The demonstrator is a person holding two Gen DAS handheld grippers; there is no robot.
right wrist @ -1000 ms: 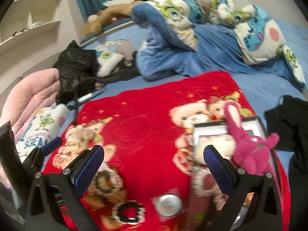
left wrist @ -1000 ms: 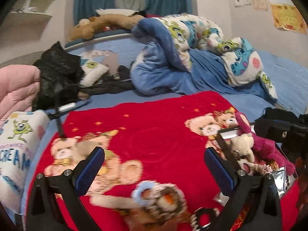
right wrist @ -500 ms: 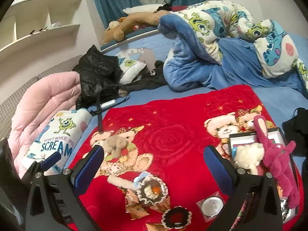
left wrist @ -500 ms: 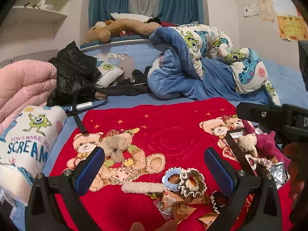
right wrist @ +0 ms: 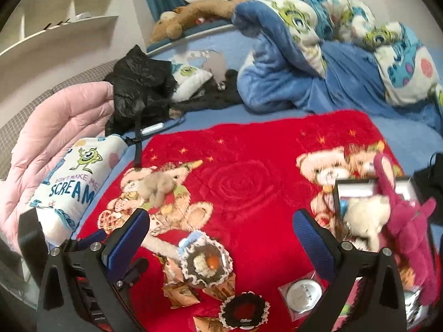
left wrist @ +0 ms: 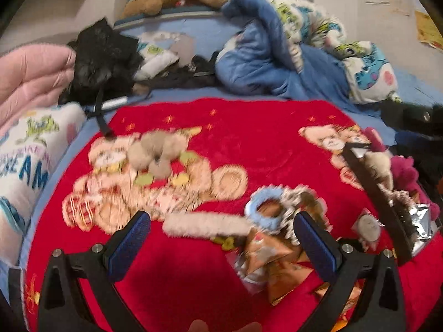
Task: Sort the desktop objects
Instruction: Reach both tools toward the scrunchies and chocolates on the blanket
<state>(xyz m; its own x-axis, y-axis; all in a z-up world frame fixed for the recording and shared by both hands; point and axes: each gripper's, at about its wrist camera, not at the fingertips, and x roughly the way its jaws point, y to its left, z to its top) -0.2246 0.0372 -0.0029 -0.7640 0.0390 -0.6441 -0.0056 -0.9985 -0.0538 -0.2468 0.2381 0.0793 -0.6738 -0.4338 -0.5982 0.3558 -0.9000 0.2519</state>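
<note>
While both tongs, left (left wrist: 221,229) and right (right wrist: 221,225), hang wide and empty above the red blanket (right wrist: 249,177), the scrunchies (right wrist: 205,260), foil packets (left wrist: 265,257) and round badge (right wrist: 303,294) lie loose on it; plush toys (right wrist: 398,227) fill the box (right wrist: 357,188) at the right.

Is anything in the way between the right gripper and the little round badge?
Nothing visible. The right gripper hangs open above the red blanket, and the round badge lies in its clear wrapper just below, uncovered.
</note>
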